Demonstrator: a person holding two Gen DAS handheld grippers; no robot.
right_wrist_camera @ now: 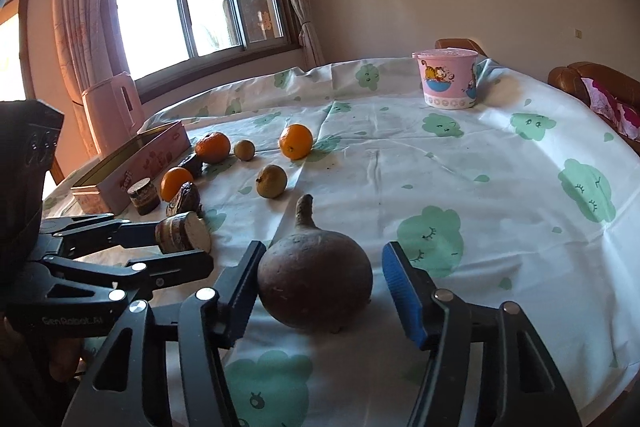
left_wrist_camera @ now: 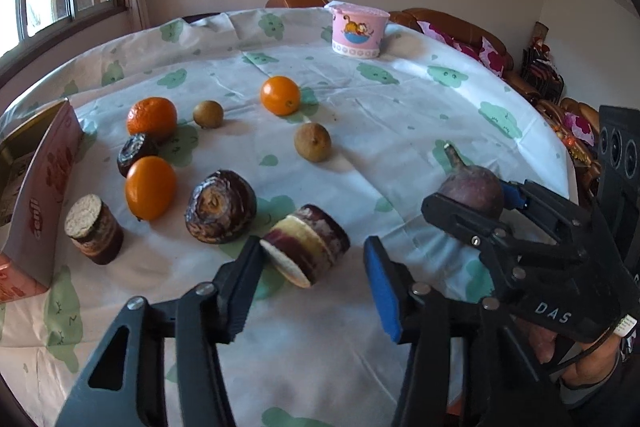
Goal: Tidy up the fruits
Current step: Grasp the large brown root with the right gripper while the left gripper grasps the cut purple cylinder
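My left gripper point(left_wrist_camera: 314, 267) is open around a cut purple cane piece point(left_wrist_camera: 306, 245), whose pale cut face lies against the left finger. My right gripper point(right_wrist_camera: 320, 273) is open around a round purple-brown root point(right_wrist_camera: 314, 277) with a stem, resting on the cloth; it also shows in the left wrist view point(left_wrist_camera: 472, 187). Three oranges point(left_wrist_camera: 152, 117) point(left_wrist_camera: 280, 95) point(left_wrist_camera: 150, 187), two brown-green fruits point(left_wrist_camera: 312, 142) point(left_wrist_camera: 208, 114) and more cane pieces point(left_wrist_camera: 220, 211) point(left_wrist_camera: 94, 229) point(left_wrist_camera: 136, 151) lie further out.
An open pink tin box point(right_wrist_camera: 132, 163) stands at the table's left edge. A pink cartoon tub point(right_wrist_camera: 448, 79) stands at the far side. The round table has a white cloth with green cloud prints point(right_wrist_camera: 460, 167). A pink jug point(right_wrist_camera: 112, 107) stands behind the box.
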